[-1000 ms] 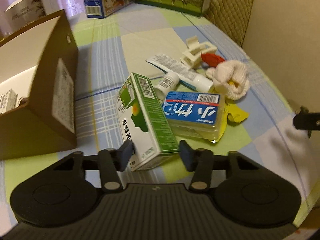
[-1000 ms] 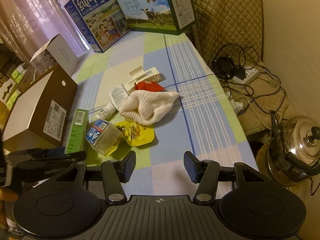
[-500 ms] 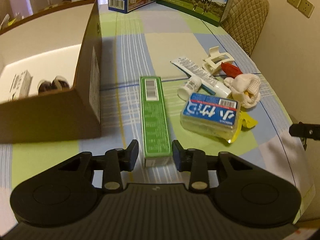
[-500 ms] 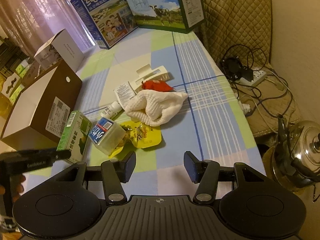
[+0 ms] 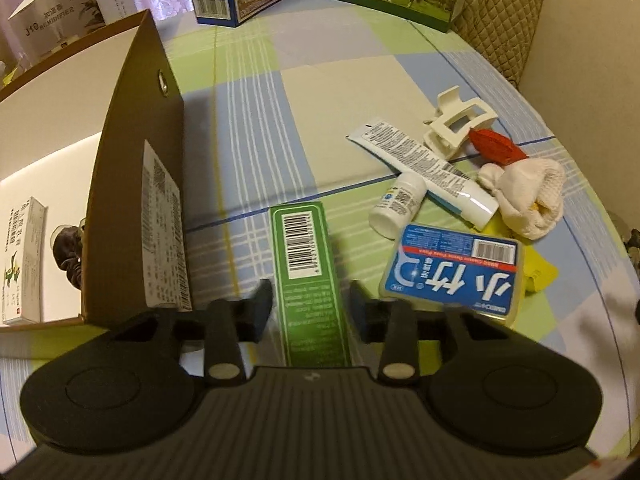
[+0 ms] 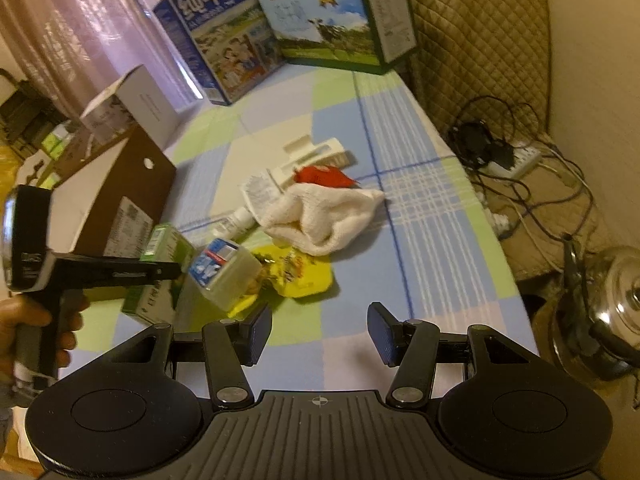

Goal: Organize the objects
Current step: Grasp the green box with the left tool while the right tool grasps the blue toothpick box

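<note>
- Left gripper (image 5: 310,308), low centre of its view, is clenched on the green carton (image 5: 306,276).
- Right gripper (image 6: 319,330) gapes wide, holding nothing.

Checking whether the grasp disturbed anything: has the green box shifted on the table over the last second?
Yes. The green box turned from leaning on the blue-labelled case to pointing straight away, apart from it.
</note>
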{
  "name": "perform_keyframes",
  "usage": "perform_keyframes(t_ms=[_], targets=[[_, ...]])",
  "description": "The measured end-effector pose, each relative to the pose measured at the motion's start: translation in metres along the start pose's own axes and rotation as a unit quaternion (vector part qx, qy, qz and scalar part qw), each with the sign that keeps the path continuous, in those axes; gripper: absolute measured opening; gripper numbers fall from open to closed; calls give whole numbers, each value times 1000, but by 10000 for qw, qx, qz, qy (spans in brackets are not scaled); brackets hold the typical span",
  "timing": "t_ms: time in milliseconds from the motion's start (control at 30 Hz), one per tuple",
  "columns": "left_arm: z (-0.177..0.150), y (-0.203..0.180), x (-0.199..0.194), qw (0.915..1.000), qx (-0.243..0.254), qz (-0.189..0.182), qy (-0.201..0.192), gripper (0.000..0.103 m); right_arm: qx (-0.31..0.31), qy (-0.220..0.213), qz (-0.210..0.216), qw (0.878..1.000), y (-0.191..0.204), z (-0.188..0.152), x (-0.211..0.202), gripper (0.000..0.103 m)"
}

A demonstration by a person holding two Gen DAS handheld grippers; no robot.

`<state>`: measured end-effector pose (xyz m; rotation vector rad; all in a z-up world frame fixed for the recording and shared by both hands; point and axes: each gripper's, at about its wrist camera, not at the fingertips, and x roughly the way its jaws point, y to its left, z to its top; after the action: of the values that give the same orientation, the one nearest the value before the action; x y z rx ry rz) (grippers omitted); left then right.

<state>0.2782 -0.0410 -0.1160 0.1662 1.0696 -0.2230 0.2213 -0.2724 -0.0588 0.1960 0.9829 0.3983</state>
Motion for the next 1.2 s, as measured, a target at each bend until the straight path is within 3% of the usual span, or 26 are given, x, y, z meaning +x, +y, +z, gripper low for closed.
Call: perform_keyframes(t_ms=[433,700,1033,1200], targets=[[-62,36,-38,9978,-595,277,49,25,-1227,251,682,9898,38,26,42,51],[-99,77,-62,9879,-1341,767,111,25,-2532,489,827,9626,77,33,87,64],[-126,123,-78,9720,-1996,1235,124,25,-3567,1018,684,9261,102,37,139,66],[-130,136,-80,9684,-2116,1315,117,25,-3756,1174,567,9176,107,33,154,65]])
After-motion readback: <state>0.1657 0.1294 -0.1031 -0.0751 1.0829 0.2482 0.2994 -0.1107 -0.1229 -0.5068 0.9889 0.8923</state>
